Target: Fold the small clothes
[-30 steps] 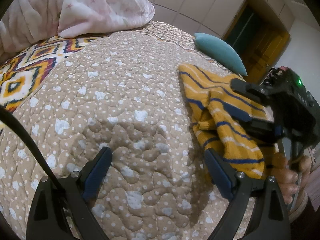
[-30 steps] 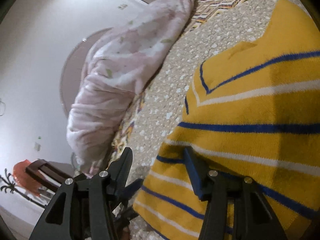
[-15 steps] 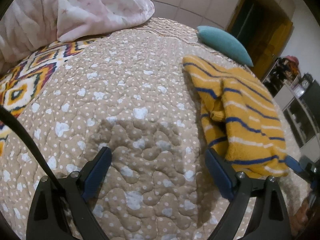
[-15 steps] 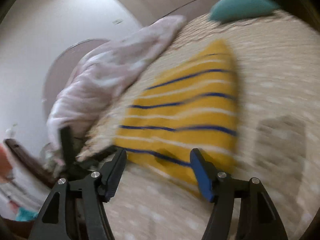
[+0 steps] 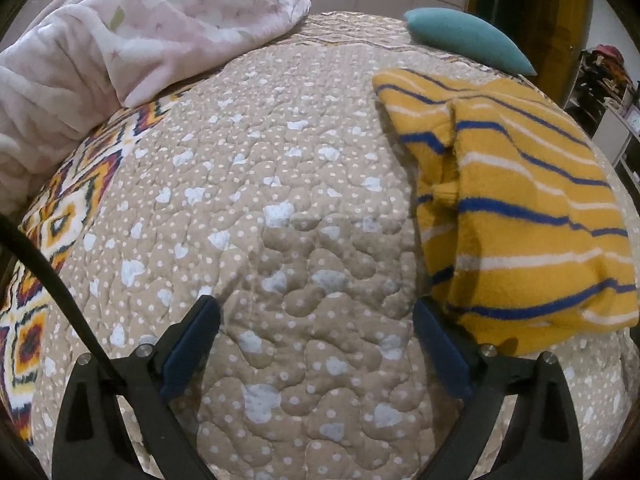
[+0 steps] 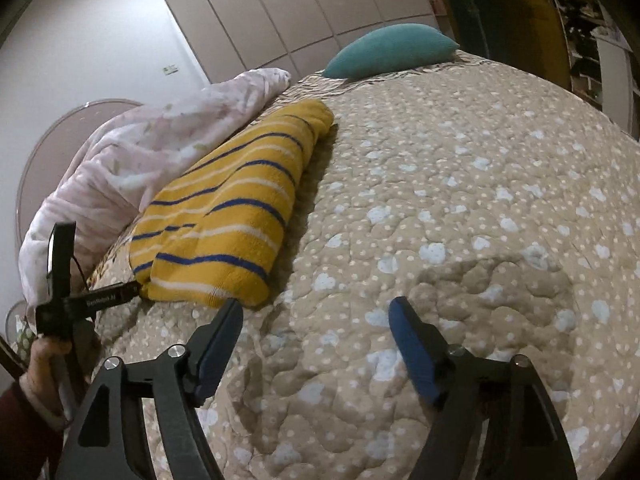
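A yellow knitted garment with blue and white stripes [image 5: 520,216] lies folded on the beige quilted bedspread [image 5: 280,200], at the right of the left wrist view. My left gripper [image 5: 316,336] is open and empty, low over the quilt just left of the garment. In the right wrist view the garment [image 6: 232,216] lies at the left. My right gripper [image 6: 316,336] is open and empty over bare quilt, to the right of the garment's near end. The left gripper also shows in the right wrist view [image 6: 88,300], beside the garment's near corner.
A pink floral duvet [image 5: 132,40] is bunched at the far left of the bed. A teal pillow [image 5: 464,36] lies at the far end. A patterned blanket [image 5: 60,216] covers the left edge. Wardrobe doors [image 6: 280,12] and a doorway stand beyond the bed.
My right gripper let go of the garment and pulled back to the right, off the cloth. The garment now lies flat and folded. My left gripper stayed nearly in place and stayed open.
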`<action>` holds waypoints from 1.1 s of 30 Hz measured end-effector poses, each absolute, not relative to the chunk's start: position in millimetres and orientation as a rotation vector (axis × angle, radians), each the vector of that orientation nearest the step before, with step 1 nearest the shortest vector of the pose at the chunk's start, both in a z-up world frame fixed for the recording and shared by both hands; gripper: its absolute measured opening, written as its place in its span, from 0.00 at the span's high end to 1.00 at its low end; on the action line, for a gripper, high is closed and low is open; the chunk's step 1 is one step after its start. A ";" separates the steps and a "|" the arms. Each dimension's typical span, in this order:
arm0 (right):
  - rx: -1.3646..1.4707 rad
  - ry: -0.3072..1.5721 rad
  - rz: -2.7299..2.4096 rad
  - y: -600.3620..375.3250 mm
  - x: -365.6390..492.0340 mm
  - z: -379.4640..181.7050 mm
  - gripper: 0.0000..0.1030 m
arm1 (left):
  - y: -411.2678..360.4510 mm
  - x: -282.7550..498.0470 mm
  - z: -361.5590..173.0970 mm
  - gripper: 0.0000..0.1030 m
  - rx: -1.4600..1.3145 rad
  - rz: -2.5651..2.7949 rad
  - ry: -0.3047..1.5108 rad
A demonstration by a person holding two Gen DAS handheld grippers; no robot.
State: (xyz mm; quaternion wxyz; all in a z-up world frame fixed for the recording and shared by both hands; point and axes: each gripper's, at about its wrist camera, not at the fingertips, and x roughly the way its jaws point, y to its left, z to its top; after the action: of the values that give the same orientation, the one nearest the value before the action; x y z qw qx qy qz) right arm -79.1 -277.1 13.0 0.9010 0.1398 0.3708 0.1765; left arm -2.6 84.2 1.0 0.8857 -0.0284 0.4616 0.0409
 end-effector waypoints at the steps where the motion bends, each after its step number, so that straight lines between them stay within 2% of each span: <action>1: 0.294 0.765 0.369 -277.6 -79.6 13.0 0.22 | 82.9 -1.5 1.5 0.03 -0.051 0.093 0.967; 2: 0.299 0.764 0.373 -279.4 -79.6 11.3 0.22 | 82.6 -0.3 1.8 0.00 -0.046 0.110 0.974; 17: 0.312 0.754 0.385 -280.3 -81.1 9.9 0.19 | 83.9 -13.1 11.8 0.00 -0.099 0.115 0.955; 22: 0.308 0.749 0.378 -277.4 -81.5 9.6 0.19 | 78.5 -72.7 64.1 0.00 -0.129 0.163 0.776; 29: 0.258 0.754 0.350 -269.7 -82.5 9.5 0.19 | 58.8 -172.9 170.6 0.00 -0.148 0.165 0.359; 33: 0.169 0.770 0.301 -256.7 -83.4 10.3 0.19 | 45.5 -185.6 176.7 0.00 -0.148 0.060 0.350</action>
State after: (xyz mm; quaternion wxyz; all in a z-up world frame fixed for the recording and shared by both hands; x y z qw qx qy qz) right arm -83.4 -256.7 10.3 0.9123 0.0822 0.3736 0.1463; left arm -185.6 45.5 176.7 0.9815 -0.0736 0.1741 0.0299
